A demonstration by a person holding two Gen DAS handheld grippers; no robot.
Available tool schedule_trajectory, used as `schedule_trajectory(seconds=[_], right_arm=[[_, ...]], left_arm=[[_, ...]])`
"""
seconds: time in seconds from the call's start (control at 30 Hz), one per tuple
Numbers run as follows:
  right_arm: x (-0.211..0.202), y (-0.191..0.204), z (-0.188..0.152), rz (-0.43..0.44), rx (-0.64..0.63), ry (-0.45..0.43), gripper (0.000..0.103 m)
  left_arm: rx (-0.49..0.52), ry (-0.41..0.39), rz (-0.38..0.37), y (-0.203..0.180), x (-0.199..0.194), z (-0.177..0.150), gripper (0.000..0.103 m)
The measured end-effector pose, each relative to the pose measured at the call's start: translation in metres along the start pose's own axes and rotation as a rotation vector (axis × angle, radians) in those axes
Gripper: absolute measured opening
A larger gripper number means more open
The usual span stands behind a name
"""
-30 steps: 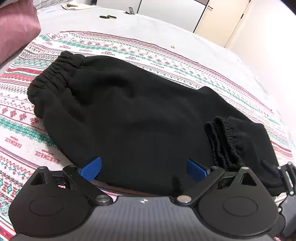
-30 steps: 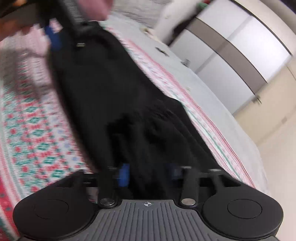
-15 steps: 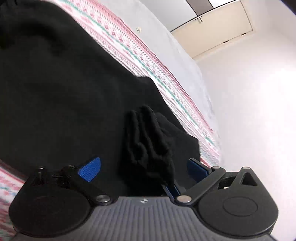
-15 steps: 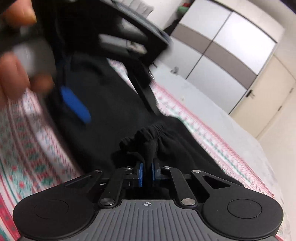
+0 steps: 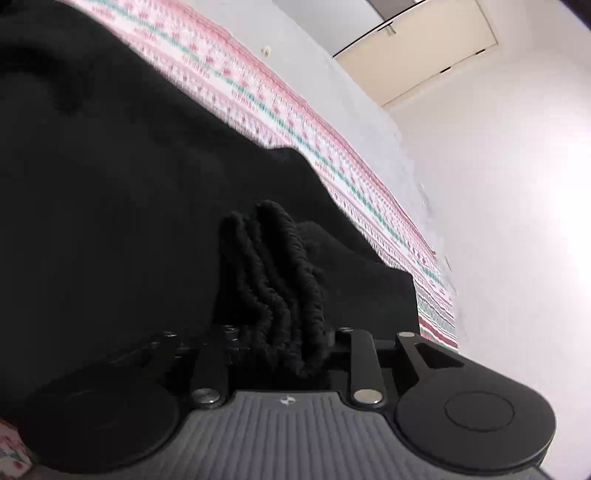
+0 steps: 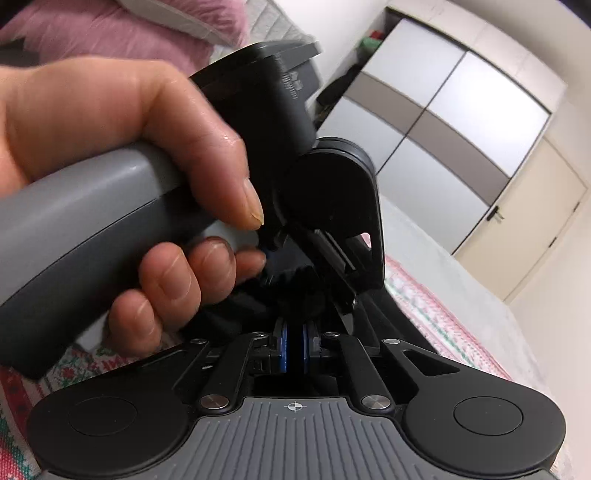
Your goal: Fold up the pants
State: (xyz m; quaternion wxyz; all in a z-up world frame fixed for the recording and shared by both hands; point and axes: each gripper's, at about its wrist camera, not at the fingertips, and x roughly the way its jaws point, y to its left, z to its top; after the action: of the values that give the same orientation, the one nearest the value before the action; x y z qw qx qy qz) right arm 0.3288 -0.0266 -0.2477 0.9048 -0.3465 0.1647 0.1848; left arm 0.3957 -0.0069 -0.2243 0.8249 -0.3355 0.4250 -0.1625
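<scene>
My left tongs, wide apart a second ago, have closed on the pants' bunched elastic cuffs. In the right view, my left hand now fills nine to twelve o'clock, just ahead of the right tongs.

Black pants on a red-green patterned white blanket.

A bed with a pale grey sheet carries a red, green and white patterned knit blanket. Black fleece pants lie spread on the blanket. A pink fuzzy pillow rests at the bed's far end.
</scene>
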Motion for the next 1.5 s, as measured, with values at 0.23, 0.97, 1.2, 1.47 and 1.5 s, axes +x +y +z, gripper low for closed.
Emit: schedule_trajectory(seconds=[0.23,0.97,1.2,1.47,1.5], right_arm=[[0.003,-0.001,-0.003,-0.06,-0.027,0.044,0.027],[0.007,-0.042,-0.058,-0.11,-0.01,0.183,0.009],[-0.016,-0.008,-0.061,-0.123,-0.088,0.177,0.009],[0.0,-0.018,-0.051,-0.107,-0.097,0.163,0.009],[0.0,-0.017,-0.051,-0.106,-0.097,0.16,0.009]], left_arm=[[0.148,-0.191,0.067,-0.012,-0.046,0.023,0.057],[0.134,-0.327,0.273,0.062,-0.129,0.076,0.057],[0.138,-0.252,0.337,0.072,-0.124,0.077,0.057],[0.178,-0.276,0.398,0.067,-0.132,0.077,0.057],[0.166,-0.253,0.421,0.073,-0.126,0.076,0.057]])
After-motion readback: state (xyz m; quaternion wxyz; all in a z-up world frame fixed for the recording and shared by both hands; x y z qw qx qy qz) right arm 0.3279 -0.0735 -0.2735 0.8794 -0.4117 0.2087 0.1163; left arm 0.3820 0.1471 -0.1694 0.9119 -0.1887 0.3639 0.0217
